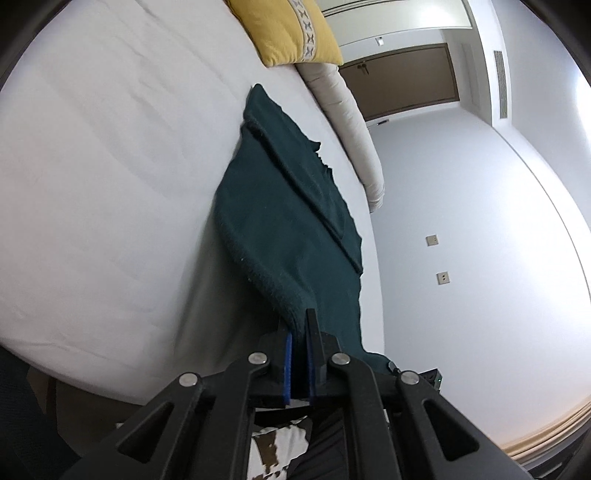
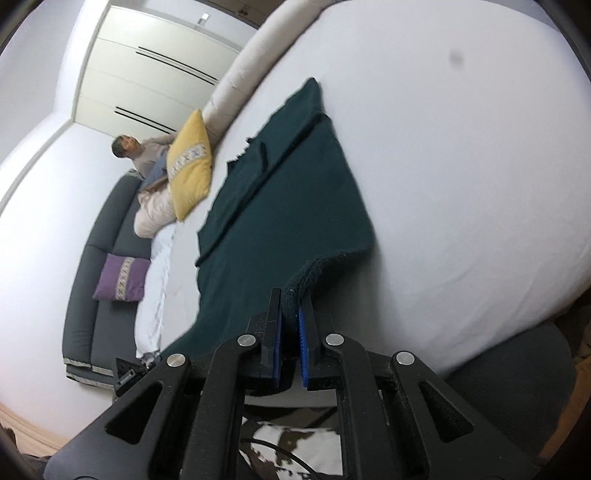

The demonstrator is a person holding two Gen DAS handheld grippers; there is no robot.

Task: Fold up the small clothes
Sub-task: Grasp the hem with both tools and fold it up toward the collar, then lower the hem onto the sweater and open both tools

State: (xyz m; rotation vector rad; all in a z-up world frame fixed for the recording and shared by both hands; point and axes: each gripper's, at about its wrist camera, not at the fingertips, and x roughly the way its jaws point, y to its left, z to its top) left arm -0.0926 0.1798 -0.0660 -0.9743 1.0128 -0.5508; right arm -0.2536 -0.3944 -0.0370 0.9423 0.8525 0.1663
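Dark green garment lies spread on the white bed, w/ its near edge lifted off the sheet by both grippers. One part is folded over along its length, making a long ridge down the cloth.

Left gripper: fingers clenched on the near corner of the garment, blue pads pressed close w/ cloth between them. Fabric runs from the grip up and away toward the far side of the bed.

Right gripper: fingers clenched on the other near corner; thick rolled hem bunches betw. the blue pads. Cloth sags from this grip onto the sheet.

Left wrist view: yellow pillow at the far end of the bed, well apart from the garment. Beige bolster runs along the bed's edge, just beside the far part of the cloth. Brown door and two wall plates beyond.

Right wrist view: same yellow pillow leans against the bolster. A person sits behind it. Grey sofa w/ a purple cushion stands beside the bed. White wardrobe at back.
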